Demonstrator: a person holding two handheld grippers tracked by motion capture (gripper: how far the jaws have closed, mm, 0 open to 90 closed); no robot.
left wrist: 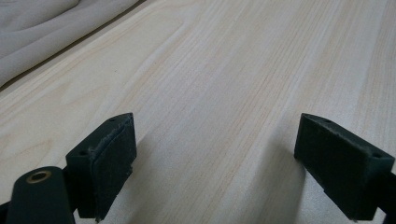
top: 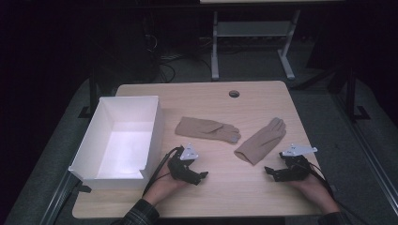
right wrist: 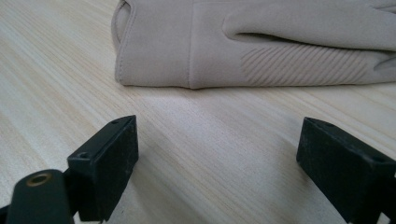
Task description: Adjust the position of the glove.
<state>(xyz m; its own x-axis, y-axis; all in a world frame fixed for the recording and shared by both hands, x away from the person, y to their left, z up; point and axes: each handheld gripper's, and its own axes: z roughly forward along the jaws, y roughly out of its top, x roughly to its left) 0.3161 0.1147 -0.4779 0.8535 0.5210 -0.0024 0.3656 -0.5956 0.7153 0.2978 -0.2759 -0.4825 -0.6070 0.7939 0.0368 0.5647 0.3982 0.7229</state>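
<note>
Two hands resting low on table [top: 263,187] — left gripper [top: 202,175] and right gripper [top: 266,169] pointing inward, jaws gaping wide, gripping nothing; right gripper facing nearer glove [top: 260,141], second glove [top: 206,128] lying beyond.

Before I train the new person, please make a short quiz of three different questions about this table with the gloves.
1. True or false: the white box already has a glove inside.
2. How many beige gloves lie on the table?
3. Which is nearer the right gripper: (a) the box, (b) the right glove, (c) the table's round hole?

Key
1. False; its floor is bare.
2. Two: the left glove and the right glove, lying apart.
3. (b). In the right gripper view its cuff lies just past the open jaws, untouched. The left gripper is open too, over bare wood.
</note>
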